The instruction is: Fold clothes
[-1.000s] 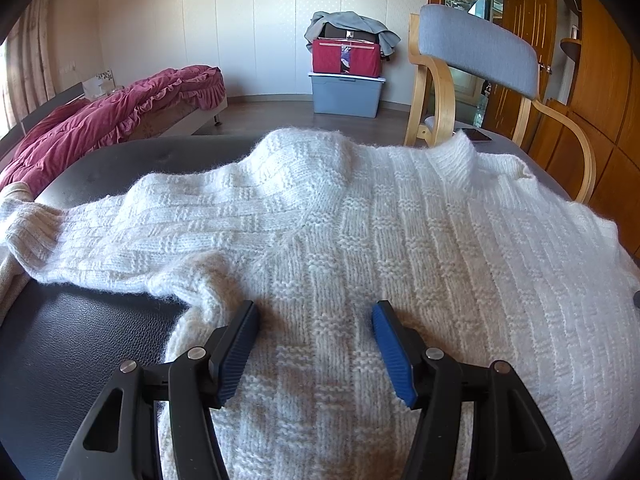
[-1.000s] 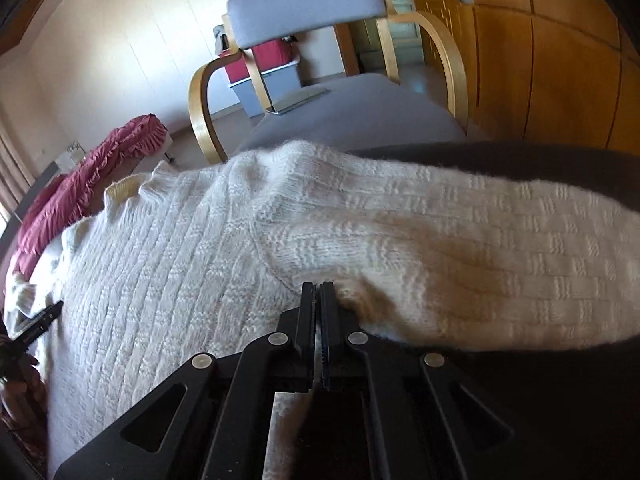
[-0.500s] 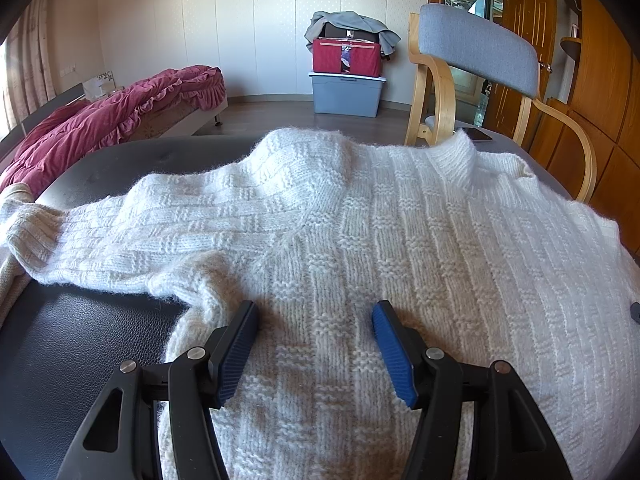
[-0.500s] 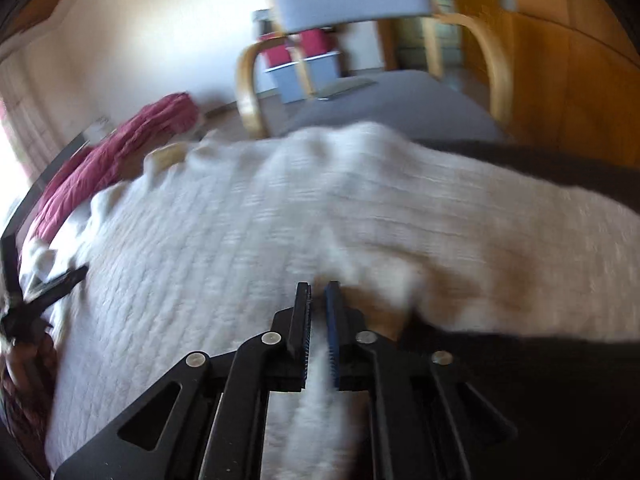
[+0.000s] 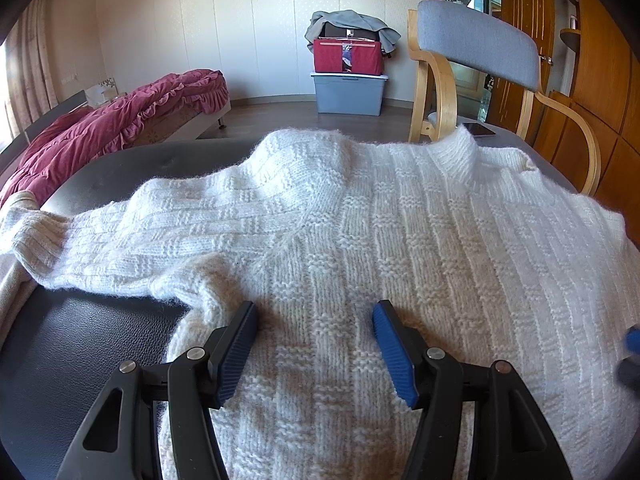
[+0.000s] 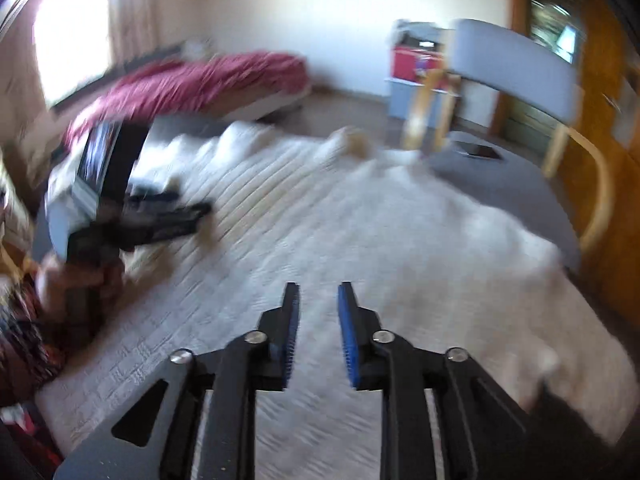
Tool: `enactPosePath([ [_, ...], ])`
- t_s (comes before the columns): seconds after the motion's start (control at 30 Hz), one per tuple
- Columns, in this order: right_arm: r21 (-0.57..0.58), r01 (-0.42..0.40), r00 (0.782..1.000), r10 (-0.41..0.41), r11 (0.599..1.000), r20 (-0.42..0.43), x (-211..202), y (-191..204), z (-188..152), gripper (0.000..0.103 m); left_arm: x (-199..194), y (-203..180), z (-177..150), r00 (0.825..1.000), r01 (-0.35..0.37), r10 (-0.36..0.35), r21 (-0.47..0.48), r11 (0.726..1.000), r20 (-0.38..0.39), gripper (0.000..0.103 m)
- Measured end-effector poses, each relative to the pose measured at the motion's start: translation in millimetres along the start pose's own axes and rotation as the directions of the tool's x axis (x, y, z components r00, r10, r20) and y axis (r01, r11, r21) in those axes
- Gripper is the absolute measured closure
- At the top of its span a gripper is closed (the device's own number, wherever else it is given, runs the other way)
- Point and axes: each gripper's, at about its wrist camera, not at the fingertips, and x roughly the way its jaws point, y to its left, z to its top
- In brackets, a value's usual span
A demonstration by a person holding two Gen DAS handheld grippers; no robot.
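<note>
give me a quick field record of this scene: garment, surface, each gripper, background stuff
garment: white knitted sweater, spread flat, one sleeve stretched out to the left in the left wrist view
surface: dark padded top
left gripper: fingers wide open, hovering over the sweater's body, nothing between them
right gripper: fingers have just been opening, nothing between them, above the sweater; view blurred
background: grey armchair with a wooden frame, red bag on a grey storage bin, bed with a dark red quilt
</note>
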Motion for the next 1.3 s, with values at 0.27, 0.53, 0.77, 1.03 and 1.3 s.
enactPosePath([
  [0.27, 0.072, 0.021, 0.999, -0.019, 0.997, -0.027, 28, -13, -13, 0.077, -5, 13, 4, 0.999, 0.037, -0.038, -0.023, 0.999, -0.026, 0.045],
  [0.53, 0.031, 0.054, 0.998, -0.053, 0.998, -0.03, 28, -4, -16, 0.071, -47, 26, -37, 0.984, 0.174, -0.175, -0.038, 0.984, -0.036, 0.054],
  [0.77, 0.045, 0.038, 0.999, -0.036, 0.998, -0.029, 28, -7, -16, 0.07, -42, 36, -41, 0.991, 0.125, -0.126, -0.031, 0.992, -0.054, 0.057],
  [1.03, 0.051, 0.03, 0.999, -0.028, 0.998, -0.028, 27, -8, -17, 0.07, -52, 71, -36, 0.991, 0.12, -0.125, -0.128, 0.985, -0.037, 0.06],
  [1.3, 0.048, 0.031, 0.999, -0.03, 0.998, -0.029, 27, -7, -17, 0.069, -46, 43, 17, 0.993, 0.087, -0.079, -0.101, 0.991, 0.083, 0.076],
])
